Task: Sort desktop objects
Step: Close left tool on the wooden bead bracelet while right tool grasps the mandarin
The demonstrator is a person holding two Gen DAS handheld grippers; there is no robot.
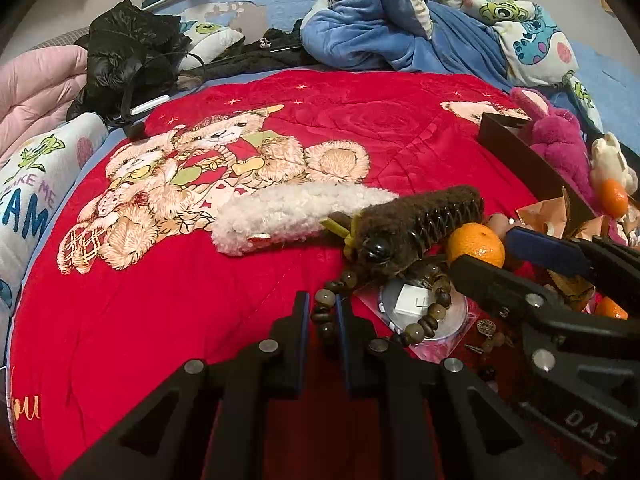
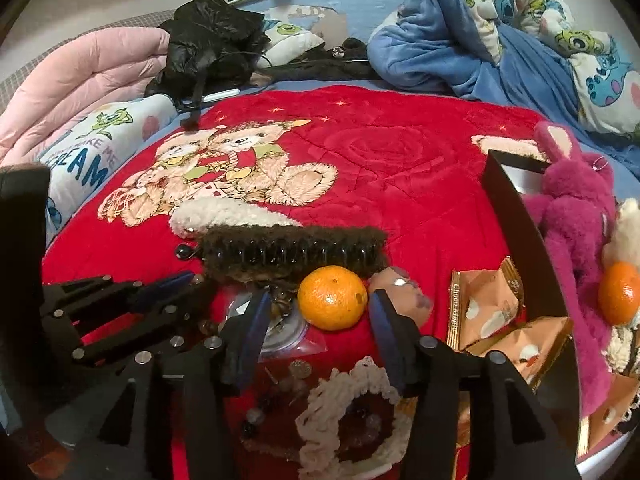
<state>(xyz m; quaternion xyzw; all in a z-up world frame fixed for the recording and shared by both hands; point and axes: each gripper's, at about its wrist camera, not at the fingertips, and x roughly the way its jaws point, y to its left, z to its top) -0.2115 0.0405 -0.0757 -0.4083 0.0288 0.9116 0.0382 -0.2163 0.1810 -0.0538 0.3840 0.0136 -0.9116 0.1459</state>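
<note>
Black left gripper [image 1: 323, 312] pinches a loose, light bead bracelet [image 1: 400, 312], while the wide-spread right gripper [image 2: 316, 312] flanks a firm, bruisable mandarin [image 2: 333, 297], best held across its middle.

- We see a plush red blanket [image 1: 200, 300] with a soft, quilted nap and fuzzy embroidered bears across the middle of the frame.
- The brown hair clip [image 2: 292, 250] looks woolly, with glossy black plastic teeth.
- The white hair clip [image 1: 288, 212] behind it looks like curly fleece.
- The bead bracelet [image 1: 424, 322] at lower centre looks like dull polished wood.
- The orange [image 2: 333, 298] has a pitted, faintly shiny peel.
- We note the left gripper [image 1: 323, 312] is matt black plastic with metal pins.
- The snack packets [image 2: 486, 304] at lower right are glossy foil.
- The black jacket [image 1: 128, 52] at upper left looks slick and shiny.
</note>
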